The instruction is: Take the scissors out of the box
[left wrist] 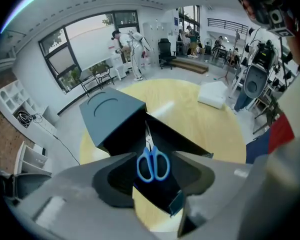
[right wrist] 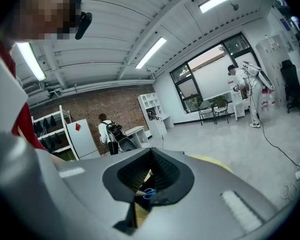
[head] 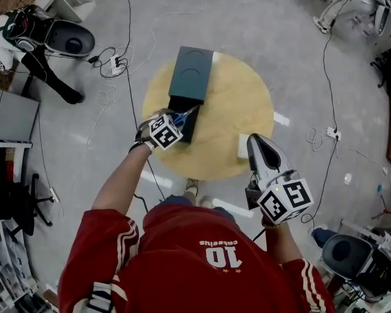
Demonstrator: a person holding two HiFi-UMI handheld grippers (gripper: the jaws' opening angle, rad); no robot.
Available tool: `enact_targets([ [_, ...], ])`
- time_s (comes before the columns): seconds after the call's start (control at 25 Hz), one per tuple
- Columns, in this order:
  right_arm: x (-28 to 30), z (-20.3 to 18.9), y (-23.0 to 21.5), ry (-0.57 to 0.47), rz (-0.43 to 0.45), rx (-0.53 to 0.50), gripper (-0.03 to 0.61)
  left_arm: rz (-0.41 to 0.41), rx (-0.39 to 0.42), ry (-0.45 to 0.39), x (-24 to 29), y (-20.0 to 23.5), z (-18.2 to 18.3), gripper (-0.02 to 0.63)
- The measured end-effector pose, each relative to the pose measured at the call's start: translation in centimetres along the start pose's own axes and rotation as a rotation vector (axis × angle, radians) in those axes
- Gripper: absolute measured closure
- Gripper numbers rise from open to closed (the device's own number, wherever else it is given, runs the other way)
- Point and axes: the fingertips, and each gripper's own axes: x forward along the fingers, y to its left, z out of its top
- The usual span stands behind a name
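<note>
Blue scissors (left wrist: 152,165) between parted left tongs (left wrist: 155,154), at box (left wrist: 110,111).

You have open room above the scissors (left wrist: 152,165) — the box (left wrist: 182,143) walls flank them, its lid (left wrist: 110,114) stands behind; a block (left wrist: 212,94) sits on the table (left wrist: 190,116), right side.

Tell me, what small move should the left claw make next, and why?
Probably ease the left claw forward and down until the blue handles of the scissors sit between its jaws, then close. The jaws stand apart, and the scissors lie ungripped in the open box just ahead.
</note>
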Motion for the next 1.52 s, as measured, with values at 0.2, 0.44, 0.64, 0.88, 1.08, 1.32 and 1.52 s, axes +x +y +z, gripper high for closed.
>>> enact_targets([
  [0.2,0.7,0.3,-0.4,-0.002,-0.016,-0.051,0.578,-0.041,-0.006,0.066,2.3,0.1,-1.0,0.390],
  [0.44,0.9,0.5,0.1,-0.001,-0.003,-0.064,0.578,-0.081,-0.001,0.176,3.8,0.1,-2.3,0.399],
  [0.64,0.9,0.1,0.1,0.015,-0.012,-0.053,0.578,-0.097,0.040,0.218,4.4,0.2,-2.4,0.411],
  [0.88,1.0,-0.3,0.3,0.023,-0.012,-0.047,0.578,-0.075,0.082,0.270,5.3,0.9,-2.4,0.411],
  [1.08,0.6,-1.0,1.0,0.029,-0.007,-0.039,0.578,-0.051,0.137,0.320,5.5,0.8,-2.9,0.413],
  [1.32,0.8,-1.1,0.9,0.036,-0.006,-0.026,0.577,-0.039,0.133,0.329,5.6,0.4,-2.8,0.443],
  [1.52,1.0,-1.2,1.6,0.036,-0.007,-0.023,0.578,-0.035,0.098,0.317,5.3,0.1,-3.6,0.470],
])
